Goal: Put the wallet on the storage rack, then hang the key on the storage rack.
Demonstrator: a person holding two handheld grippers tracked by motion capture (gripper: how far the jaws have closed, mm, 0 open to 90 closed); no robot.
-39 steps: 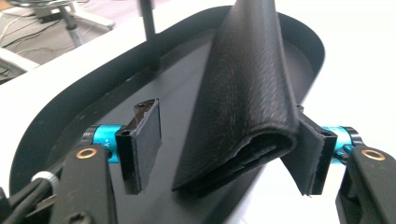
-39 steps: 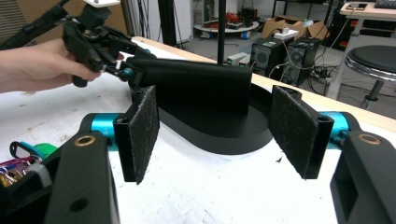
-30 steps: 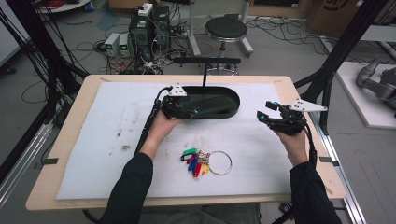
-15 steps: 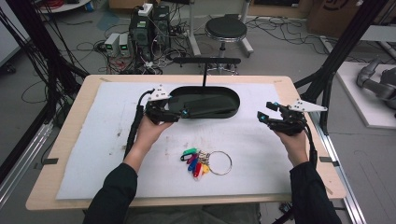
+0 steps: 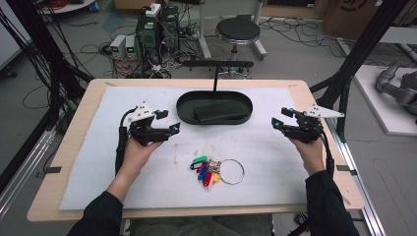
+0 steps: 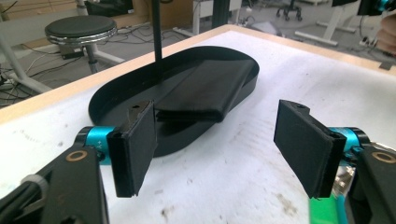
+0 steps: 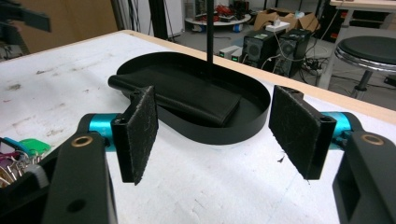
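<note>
A black oval tray (image 5: 183, 104) sits at the table's far middle, with a flat black folded pouch (image 5: 220, 112) lying in it. My left gripper (image 5: 168, 121) hovers left of the tray and apart from it. Its jaws have just been opening, and nothing is between them (image 6: 217, 144). The right gripper (image 5: 280, 118) stays right of the tray, open and empty (image 7: 215, 135). Both gripper views look across at the tray (image 6: 116, 93) (image 7: 243, 126) and the pouch (image 6: 205, 91) (image 7: 187, 100).
A key ring with coloured tags (image 5: 211, 171) lies near the front middle of the white mat (image 5: 98, 162). A thin black post (image 5: 215, 78) with a crossbar rises at the tray's far edge. A stool (image 5: 238, 30) and electronics stand beyond the table.
My left hand has pulled leftward away from the tray's left end, its jaws a little wider. The right hand has kept still.
</note>
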